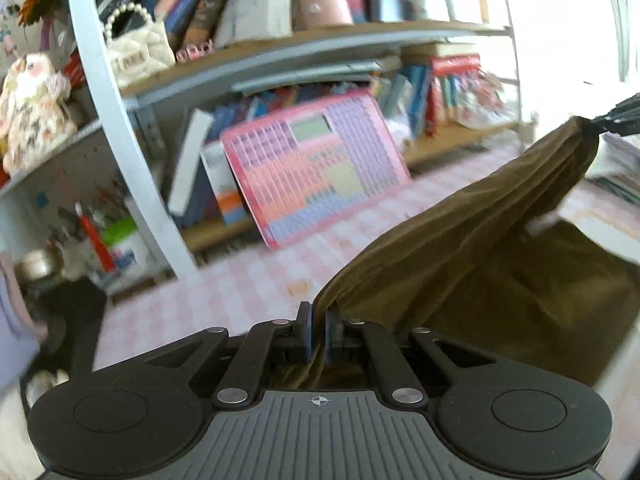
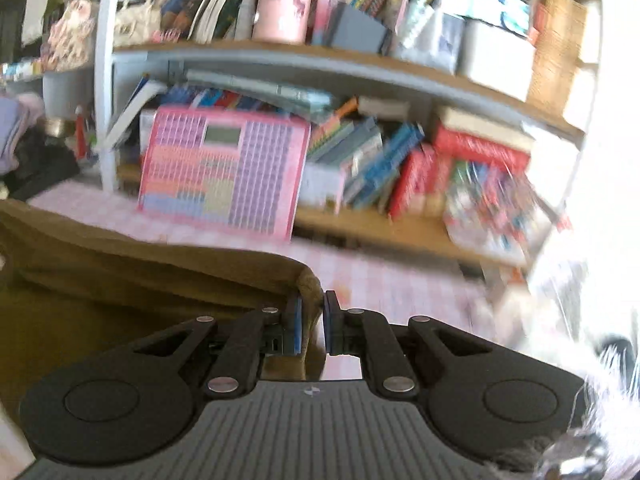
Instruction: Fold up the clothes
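Both views are motion-blurred. The brown cloth [image 1: 500,248] runs off the frame's right edge beyond the left gripper [image 1: 317,332]. Book [image 2: 360,160] titles past the right gripper [image 2: 312,322] are unreadable. A pale fuzzy thing [image 2: 592,432], possibly fur, is cut off at its lower right.

Right claw [image 2: 311,320] pinching olive garment [image 2: 160,276]

- White-framed bookshelf [image 2: 105,80] along back, wooden boards crammed with books [image 2: 372,160].
- Pink-checked surface [image 1: 224,288] in front.
- Pink keyboard toy [image 1: 316,168] leans against shelf.
- Strong daylight at right.
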The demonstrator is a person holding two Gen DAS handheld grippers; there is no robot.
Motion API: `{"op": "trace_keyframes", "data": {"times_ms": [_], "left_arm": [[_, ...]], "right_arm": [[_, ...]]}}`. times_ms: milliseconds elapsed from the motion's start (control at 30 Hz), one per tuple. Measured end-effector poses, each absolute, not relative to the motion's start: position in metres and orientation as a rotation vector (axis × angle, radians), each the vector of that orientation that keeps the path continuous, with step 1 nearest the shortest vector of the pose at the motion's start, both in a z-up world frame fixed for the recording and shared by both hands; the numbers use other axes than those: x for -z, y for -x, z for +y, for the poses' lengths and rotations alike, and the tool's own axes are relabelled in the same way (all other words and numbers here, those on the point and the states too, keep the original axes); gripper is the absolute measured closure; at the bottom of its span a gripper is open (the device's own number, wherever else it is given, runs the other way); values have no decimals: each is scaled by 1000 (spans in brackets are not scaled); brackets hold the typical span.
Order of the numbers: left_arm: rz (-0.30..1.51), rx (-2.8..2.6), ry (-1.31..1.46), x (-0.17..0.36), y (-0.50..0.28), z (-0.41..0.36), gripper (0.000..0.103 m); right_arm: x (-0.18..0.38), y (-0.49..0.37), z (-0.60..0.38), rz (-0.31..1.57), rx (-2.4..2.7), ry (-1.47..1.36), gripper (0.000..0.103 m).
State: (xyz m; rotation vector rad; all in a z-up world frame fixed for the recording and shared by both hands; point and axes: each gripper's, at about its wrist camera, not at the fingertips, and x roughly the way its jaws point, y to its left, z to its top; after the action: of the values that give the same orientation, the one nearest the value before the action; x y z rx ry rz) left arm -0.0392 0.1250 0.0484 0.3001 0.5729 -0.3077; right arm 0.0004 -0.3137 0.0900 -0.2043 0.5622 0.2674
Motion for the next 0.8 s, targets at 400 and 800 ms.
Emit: {"op": "trace_keyframes", "data": {"times_ms": [400, 800], "left_arm": [[778, 208, 460, 14, 88, 182, 47], [750, 52, 1255, 66, 67, 224, 39]], "right_arm": [[-16, 109, -319, 873, -36, -153, 64], [19, 91, -343, 916, 99, -1041, 63]]}}
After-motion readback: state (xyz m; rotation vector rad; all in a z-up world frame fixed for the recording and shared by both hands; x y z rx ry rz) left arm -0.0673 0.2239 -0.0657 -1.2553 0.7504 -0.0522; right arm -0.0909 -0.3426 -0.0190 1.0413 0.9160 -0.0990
